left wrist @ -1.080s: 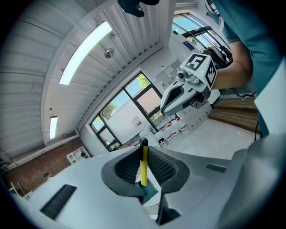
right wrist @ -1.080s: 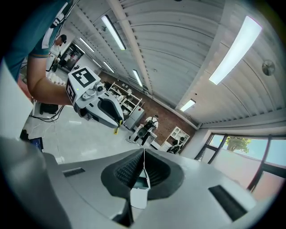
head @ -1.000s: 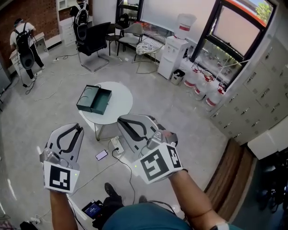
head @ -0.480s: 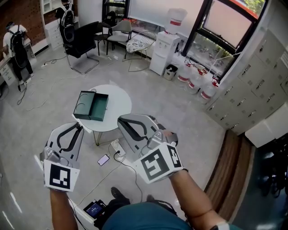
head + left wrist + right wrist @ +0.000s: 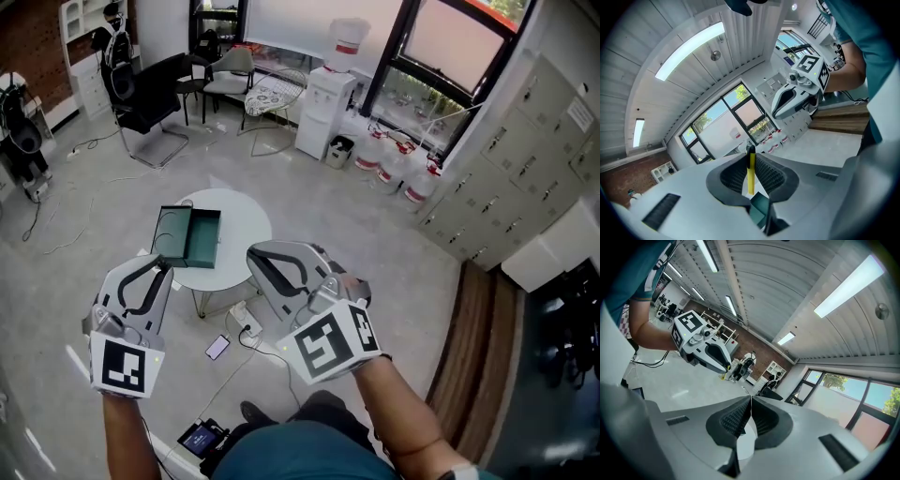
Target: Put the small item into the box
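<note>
A: Where is the small item?

B: In the left gripper (image 5: 157, 270). Its own view shows a thin yellow stick (image 5: 750, 172) with a black tip standing upright between the ribbed pads, and the jaws are clamped on it.

A: And the right gripper (image 5: 255, 255)?

B: Its jaws are pressed together along one line, with nothing between them. In the head view it hangs at 3 o'clock of the left one, tilted so that its marker cube faces up.

A: Where is the box?

B: The green box (image 5: 187, 235) lies open on the round white table (image 5: 246, 217), on the 9 o'clock side of the top. Its lid is laid back toward 9 o'clock, and the inside looks bare.

A: How do the grippers stand to it?

B: Both are well apart from it. Seen from the head view, the box is at 1 o'clock of the left gripper's tips and between 9 and 10 o'clock of the right gripper's tips.

A: Anything on the floor?

B: A phone (image 5: 217, 348) lies at 6 o'clock of the table, beside a white power strip (image 5: 246, 323).
</note>
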`<state>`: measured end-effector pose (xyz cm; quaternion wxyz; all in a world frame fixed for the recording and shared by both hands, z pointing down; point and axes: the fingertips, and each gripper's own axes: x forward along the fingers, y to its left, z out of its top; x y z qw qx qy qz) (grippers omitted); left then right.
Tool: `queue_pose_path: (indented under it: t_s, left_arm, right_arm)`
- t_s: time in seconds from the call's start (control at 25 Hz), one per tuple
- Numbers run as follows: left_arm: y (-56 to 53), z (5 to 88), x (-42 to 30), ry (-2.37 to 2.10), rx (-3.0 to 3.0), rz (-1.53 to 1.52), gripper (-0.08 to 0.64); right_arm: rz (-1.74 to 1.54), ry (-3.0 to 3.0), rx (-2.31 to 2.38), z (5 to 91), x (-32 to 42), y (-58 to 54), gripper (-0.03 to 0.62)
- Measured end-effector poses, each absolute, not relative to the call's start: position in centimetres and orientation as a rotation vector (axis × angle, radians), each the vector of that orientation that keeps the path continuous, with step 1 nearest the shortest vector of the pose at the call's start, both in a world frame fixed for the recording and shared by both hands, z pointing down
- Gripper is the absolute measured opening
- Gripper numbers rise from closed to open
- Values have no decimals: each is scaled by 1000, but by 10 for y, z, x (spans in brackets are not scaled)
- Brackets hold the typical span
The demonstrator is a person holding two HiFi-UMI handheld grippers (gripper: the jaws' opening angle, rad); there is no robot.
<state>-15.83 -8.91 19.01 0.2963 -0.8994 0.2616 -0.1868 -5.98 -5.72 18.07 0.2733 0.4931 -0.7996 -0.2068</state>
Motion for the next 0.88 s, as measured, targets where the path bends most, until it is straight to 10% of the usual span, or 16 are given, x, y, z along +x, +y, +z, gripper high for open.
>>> queue_pose_path:
  t_s: [0.88]
  left_arm:
    - [-247,233,-155,1025,-2359,-656,66]
  right_arm:
    - [-624,-2370,1027,223,-47,-258,38]
